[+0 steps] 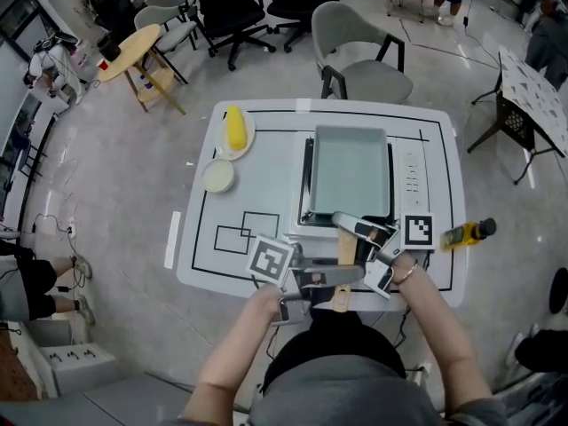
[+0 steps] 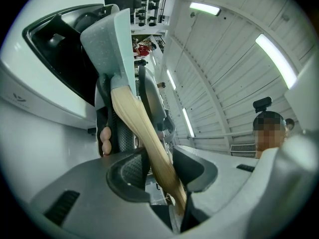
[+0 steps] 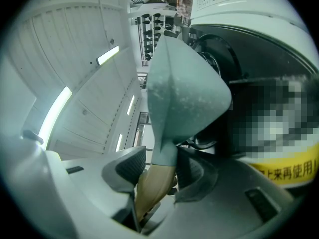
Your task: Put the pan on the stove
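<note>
White table (image 1: 266,162) with black line markings, standing on a pale grey floor among grey and black chairs (image 1: 359,56), is serving as the work surface. Left gripper (image 2: 157,171): jaws are closing narrowly on the pale wooden handle (image 2: 134,118), pads pressing it from both sides at its near end. Right gripper (image 3: 159,173): jaws are likewise clamping the same handle, further up, just where the wood is meeting the pan's body. Pan (image 1: 348,171), rectangular, pale blue-green, is lying over the black top of the stove (image 1: 307,180), handle pointing toward the person; whether it is resting on the glass or hanging just above cannot be told. The stove's white control strip is showing to the pan's right. Plate (image 1: 247,136) carrying a yellow corn cob (image 1: 235,128) is sitting at the table's far left, a small white bowl (image 1: 217,176) just beside it. Yellow bottle (image 1: 466,232) is lying by the table's right edge.
</note>
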The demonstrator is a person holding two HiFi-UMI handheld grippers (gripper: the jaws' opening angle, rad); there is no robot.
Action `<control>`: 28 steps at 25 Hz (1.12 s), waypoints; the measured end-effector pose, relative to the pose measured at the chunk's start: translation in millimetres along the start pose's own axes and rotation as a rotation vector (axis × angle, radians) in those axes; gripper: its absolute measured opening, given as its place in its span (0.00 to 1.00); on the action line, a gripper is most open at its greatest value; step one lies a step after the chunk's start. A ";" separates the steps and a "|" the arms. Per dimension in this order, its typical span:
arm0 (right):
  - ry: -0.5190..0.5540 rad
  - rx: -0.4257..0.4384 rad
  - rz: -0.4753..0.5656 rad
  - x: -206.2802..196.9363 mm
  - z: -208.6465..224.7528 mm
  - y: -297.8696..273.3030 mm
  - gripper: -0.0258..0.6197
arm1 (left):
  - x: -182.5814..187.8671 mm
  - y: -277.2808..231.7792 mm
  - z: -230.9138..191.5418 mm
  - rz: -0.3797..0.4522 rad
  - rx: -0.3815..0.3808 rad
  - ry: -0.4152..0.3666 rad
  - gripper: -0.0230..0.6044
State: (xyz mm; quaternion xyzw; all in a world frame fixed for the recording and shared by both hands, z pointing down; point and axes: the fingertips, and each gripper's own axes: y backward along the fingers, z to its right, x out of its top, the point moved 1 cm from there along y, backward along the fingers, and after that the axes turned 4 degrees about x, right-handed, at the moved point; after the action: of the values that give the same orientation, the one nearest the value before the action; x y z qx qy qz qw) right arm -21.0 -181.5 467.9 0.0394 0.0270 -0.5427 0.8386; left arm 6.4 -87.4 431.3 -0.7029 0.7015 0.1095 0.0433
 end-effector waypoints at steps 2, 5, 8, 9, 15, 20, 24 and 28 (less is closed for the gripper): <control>0.002 -0.001 -0.001 0.1 0.4 0.1 0.31 | 0.0 0.3 -0.2 -0.003 0.008 -0.016 0.25; 0.006 -0.004 -0.003 0.8 1.7 0.0 0.31 | 0.7 2.5 -1.1 -0.002 0.028 -0.026 0.27; 0.009 -0.005 -0.003 0.6 2.2 0.6 0.31 | -1.0 8.9 -3.4 -0.007 0.053 -0.064 0.30; 0.004 -0.005 -0.003 -0.2 1.5 0.6 0.31 | -1.8 11.4 -3.4 -0.007 0.058 -0.083 0.31; 0.016 -0.002 -0.003 0.8 1.8 0.7 0.31 | 4.6 32.7 -0.3 0.040 0.094 -0.099 0.32; 0.009 -0.009 -0.001 2.7 3.8 -0.2 0.31 | 28.3 62.5 -7.7 0.147 0.200 -0.146 0.32; 0.009 -0.010 -0.001 2.9 3.5 1.2 0.31 | 46.0 81.2 -12.9 0.230 0.320 -0.234 0.31; 0.002 -0.009 0.000 1.8 2.2 0.7 0.31 | 61.4 93.3 -13.5 0.307 0.458 -0.335 0.31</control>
State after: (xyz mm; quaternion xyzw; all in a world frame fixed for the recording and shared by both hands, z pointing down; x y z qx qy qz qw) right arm -19.7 -183.0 469.9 0.0363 0.0301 -0.5426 0.8386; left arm -85.7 -151.4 439.9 -0.5330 0.7888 0.0681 0.2984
